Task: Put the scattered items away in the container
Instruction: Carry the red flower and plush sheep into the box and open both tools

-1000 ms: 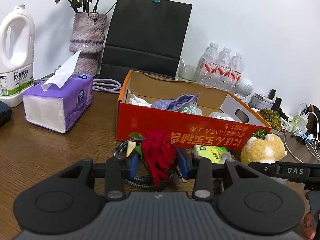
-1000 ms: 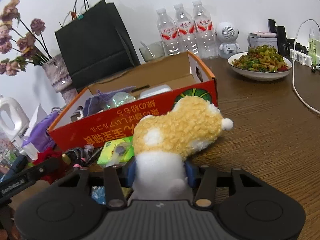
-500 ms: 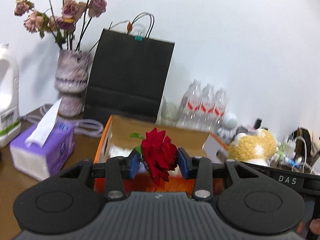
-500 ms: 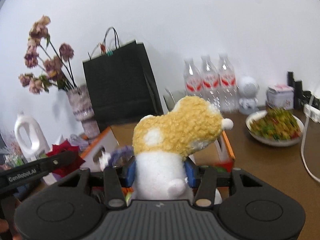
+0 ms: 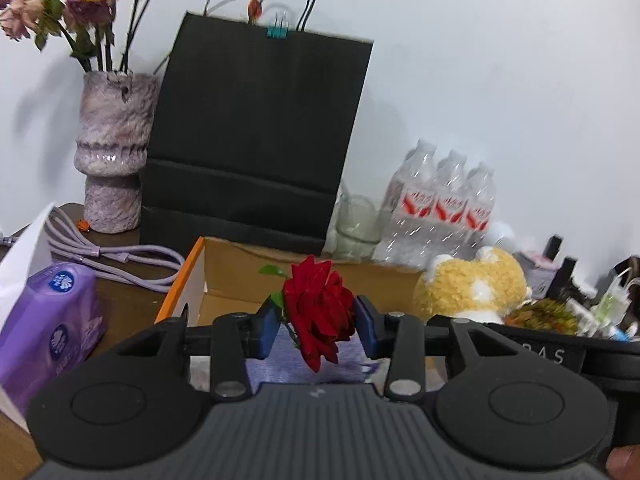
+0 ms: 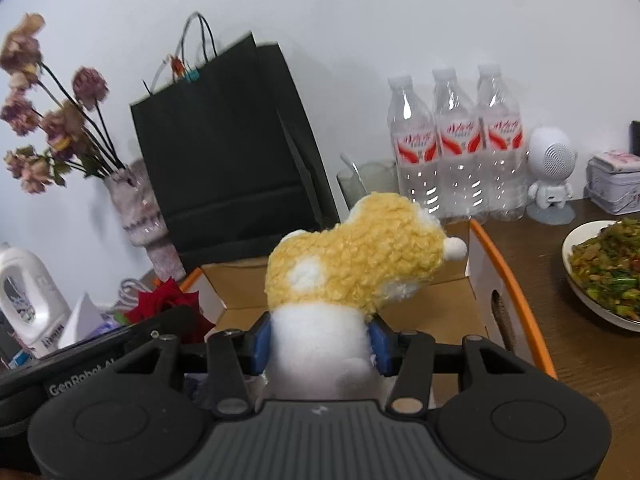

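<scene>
My left gripper (image 5: 316,330) is shut on a red rose (image 5: 318,312), held in the air over the open cardboard box (image 5: 240,276) with orange rims. A purple cloth (image 5: 280,364) lies in the box just under the rose. My right gripper (image 6: 320,344) is shut on a yellow and white plush toy (image 6: 352,272), also held above the box (image 6: 452,308). In the left wrist view the plush toy (image 5: 472,286) hangs to the right of the rose. In the right wrist view the rose (image 6: 168,304) shows at the lower left.
A black paper bag (image 5: 256,140) and a vase of dried flowers (image 5: 114,152) stand behind the box. A purple tissue pack (image 5: 48,328) and lilac cable (image 5: 116,254) lie left. Three water bottles (image 6: 456,148), a white robot figure (image 6: 552,172) and a plate of greens (image 6: 604,272) are right.
Both grippers have lifted their loads off the table and carried them forward over the box. The box front, seen from outside before, now lies beneath the grippers.
</scene>
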Tool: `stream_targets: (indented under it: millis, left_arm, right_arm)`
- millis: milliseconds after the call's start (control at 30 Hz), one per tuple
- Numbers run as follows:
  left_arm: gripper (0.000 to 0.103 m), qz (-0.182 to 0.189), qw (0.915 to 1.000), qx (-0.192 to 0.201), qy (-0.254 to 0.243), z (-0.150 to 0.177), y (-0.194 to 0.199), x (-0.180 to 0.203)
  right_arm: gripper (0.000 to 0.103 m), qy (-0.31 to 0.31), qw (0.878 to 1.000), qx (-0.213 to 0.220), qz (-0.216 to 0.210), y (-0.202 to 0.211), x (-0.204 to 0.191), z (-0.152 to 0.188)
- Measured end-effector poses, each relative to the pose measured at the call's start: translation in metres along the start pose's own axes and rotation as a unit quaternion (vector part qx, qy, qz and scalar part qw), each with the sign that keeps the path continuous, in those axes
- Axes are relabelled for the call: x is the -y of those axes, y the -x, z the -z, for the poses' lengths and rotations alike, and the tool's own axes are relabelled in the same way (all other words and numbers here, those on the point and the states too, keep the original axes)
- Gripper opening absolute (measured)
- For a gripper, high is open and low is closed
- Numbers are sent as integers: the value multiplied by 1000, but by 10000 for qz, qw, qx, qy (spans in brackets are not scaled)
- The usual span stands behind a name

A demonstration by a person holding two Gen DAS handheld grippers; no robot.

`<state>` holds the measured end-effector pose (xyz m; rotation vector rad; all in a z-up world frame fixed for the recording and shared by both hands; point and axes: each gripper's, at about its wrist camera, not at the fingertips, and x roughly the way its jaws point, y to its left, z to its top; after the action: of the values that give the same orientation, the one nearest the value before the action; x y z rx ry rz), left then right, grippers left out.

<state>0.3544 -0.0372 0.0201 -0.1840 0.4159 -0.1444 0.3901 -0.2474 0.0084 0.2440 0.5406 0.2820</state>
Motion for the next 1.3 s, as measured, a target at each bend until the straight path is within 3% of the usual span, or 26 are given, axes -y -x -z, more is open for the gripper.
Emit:
stream_targets:
  millis: [100,200,300,367,433,667,1300]
  left_arm:
    - [41,-115,9998,-141,-9,3,-12,-6]
    - [45,-205,9996,-197,67,3,-15,-11]
    - [87,-267,9990,-165,308,1,-11,-17]
    - [103,-475,9982,-159,318,-2,-9,-17]
    - [103,-595,9978,-132,266,-4,-6,-18]
    - [103,-620,9980,-57,92,-9,2,-11]
    - [103,-589,9982,-32,77,-10,11,-8]
  right_arm:
    - [48,28,9999,-146,57,-13,4,2]
    - [58,39,9996,-264,96,-19,6,1]
    - [96,119,9995,-268,125,-14,4,-1]
    - [99,236,9994,-180,205,-8,3,-5]
    - [103,259,9993,-137,219,-2,3,-9]
    - [103,652,9965,-161,488,6,-4,-13]
    - [103,784,9958,-67,478,19,-12,-16]
